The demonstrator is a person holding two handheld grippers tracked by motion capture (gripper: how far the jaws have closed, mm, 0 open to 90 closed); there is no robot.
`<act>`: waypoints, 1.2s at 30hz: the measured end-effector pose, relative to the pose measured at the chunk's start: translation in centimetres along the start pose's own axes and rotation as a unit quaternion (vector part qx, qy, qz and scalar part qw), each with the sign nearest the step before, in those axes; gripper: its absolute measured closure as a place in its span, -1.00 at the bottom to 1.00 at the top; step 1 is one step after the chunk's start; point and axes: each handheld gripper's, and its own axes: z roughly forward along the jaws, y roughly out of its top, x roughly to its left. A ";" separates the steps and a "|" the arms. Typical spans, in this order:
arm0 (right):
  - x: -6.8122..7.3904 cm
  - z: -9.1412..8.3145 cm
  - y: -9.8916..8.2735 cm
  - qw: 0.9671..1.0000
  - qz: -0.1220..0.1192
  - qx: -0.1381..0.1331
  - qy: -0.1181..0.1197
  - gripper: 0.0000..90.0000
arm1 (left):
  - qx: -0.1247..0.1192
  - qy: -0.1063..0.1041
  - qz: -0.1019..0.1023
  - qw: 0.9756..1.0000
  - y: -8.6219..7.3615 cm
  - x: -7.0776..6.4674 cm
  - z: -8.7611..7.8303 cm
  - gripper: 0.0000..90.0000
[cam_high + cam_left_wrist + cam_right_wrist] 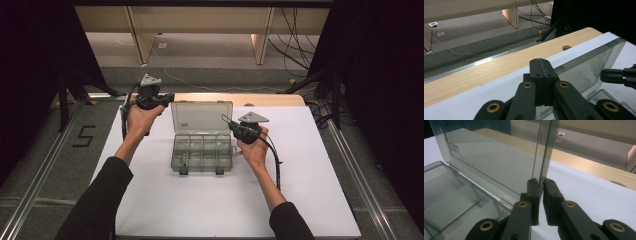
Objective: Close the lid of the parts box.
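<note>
Lying with its long axis running left to right on the white table sheet (165, 200), the clear smoky plastic compartment box (202, 152) has its flat lid (202, 117) standing upright along the far edge, its open tray of straight-walled rectangular cells facing up and two dark latches on the near side. Left of the lid's far left corner, the left gripper (540, 65) is raised clear of the box with its black ribbed jaws pressed together on nothing, while the right gripper (541, 184), just beside the box's right end, pinches the lid's thin right edge between its narrowly parted pads.
</note>
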 end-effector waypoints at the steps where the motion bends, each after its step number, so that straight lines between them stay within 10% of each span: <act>1: 0.0 0.0 0.0 1.000 -0.002 0.000 -0.001 0.88 | -0.003 0.001 -0.005 1.000 0.0 -0.1 0.2 0.99; 29: 0.4 -0.6 0.1 1.000 -0.020 0.008 -0.006 0.84 | 0.038 -0.001 0.015 0.999 -0.1 -0.5 2.1 0.99; 36: 0.2 -1.6 0.6 1.000 0.001 0.012 0.011 0.34 | 0.045 -0.015 0.020 0.999 -0.4 -1.1 1.7 0.99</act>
